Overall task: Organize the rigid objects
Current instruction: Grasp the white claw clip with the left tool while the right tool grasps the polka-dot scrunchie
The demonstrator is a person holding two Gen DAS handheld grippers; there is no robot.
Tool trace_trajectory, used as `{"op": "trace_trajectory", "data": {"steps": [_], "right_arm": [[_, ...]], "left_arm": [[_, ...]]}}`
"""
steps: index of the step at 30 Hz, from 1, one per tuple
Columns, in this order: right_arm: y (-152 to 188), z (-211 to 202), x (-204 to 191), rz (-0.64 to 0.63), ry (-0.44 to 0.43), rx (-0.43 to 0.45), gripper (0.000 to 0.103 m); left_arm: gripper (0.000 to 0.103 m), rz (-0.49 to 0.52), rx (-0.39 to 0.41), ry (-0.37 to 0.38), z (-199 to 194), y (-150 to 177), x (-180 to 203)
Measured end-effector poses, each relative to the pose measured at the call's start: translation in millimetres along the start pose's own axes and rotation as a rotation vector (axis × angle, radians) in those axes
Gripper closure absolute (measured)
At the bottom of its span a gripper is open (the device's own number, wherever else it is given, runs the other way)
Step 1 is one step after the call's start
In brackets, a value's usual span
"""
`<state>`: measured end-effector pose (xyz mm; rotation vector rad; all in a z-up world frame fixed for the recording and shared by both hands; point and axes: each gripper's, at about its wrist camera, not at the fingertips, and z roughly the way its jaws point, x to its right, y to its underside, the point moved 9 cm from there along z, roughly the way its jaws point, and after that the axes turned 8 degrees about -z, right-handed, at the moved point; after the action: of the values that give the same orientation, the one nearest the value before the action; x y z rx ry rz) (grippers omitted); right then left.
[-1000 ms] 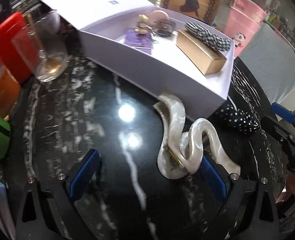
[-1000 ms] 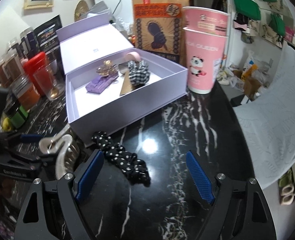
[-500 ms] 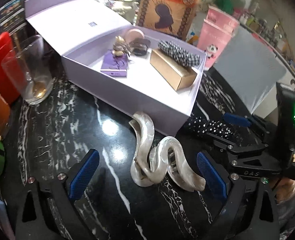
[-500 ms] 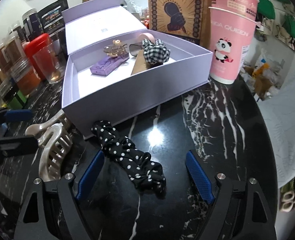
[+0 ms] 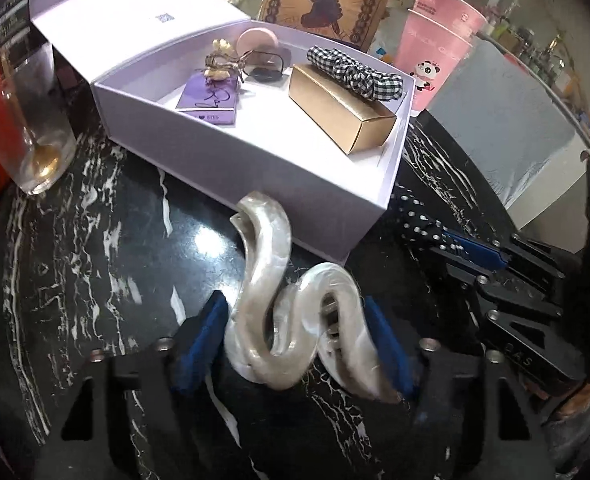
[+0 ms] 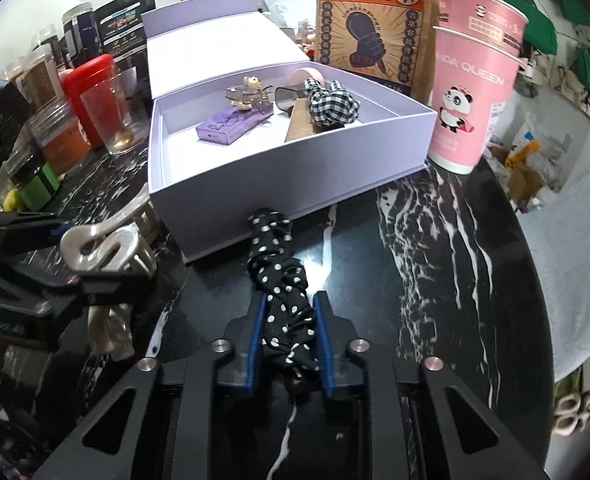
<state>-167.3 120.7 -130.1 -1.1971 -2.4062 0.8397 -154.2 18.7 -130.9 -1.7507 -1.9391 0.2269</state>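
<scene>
1. Both grippers have closed in since a second ago: then each stood wide with its item lying loose on the black marble table (image 5: 95,248); now the blue pads sit against both items.
2. Just beyond both tools lies the open lilac box (image 6: 295,184), its near wall almost touching the far end of each item, so I judge the coming move is a lift up and over that wall.
3. Between the jaws of the left gripper (image 5: 295,336), which are closing, lies the pearly hair claw (image 5: 291,320); its long axis runs away from the tool toward the box, and the pads appear to touch both flanks.
4. Clamped in the right gripper (image 6: 289,340), whose jaws are closing, is the polka-dot scrunchie (image 6: 279,280), stretched lengthwise toward the box wall.
5. Each tool tilts steeply down at the table; the left is nearer the claw, the right nearer the scrunchie.
</scene>
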Motion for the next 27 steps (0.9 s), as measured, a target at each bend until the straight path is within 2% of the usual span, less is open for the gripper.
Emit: {"op": "trace_trajectory", "data": {"steps": [8, 16, 19, 23, 27], "right_arm": [[20.9, -19.4, -3.4, 0.023, 0.000, -0.020, 0.083], [41.7, -37.3, -9.0, 0.055, 0.024, -0.051, 0.081], [44.2, -39.0, -13.3, 0.038, 0.050, -0.052, 0.076], [40.6, -34.2, -15.5, 0.013, 0.081, -0.049, 0.062], [36.6, -29.6, -16.2, -0.001, 0.082, -0.053, 0.061]], "left_arm": [[0.036, -0.008, -0.019, -0.013, -2.6, 2.6, -4.5], [0.037, -0.004, -0.053, 0.025, -11.8, 19.0, -2.0], [0.037, -0.002, -0.056, 0.036, -14.1, 24.3, -2.0], [0.037, 0.024, -0.041, 0.015, -13.7, 25.1, -3.5], [0.037, 0.028, -0.040, 0.010, -14.7, 23.1, -3.5]]}}
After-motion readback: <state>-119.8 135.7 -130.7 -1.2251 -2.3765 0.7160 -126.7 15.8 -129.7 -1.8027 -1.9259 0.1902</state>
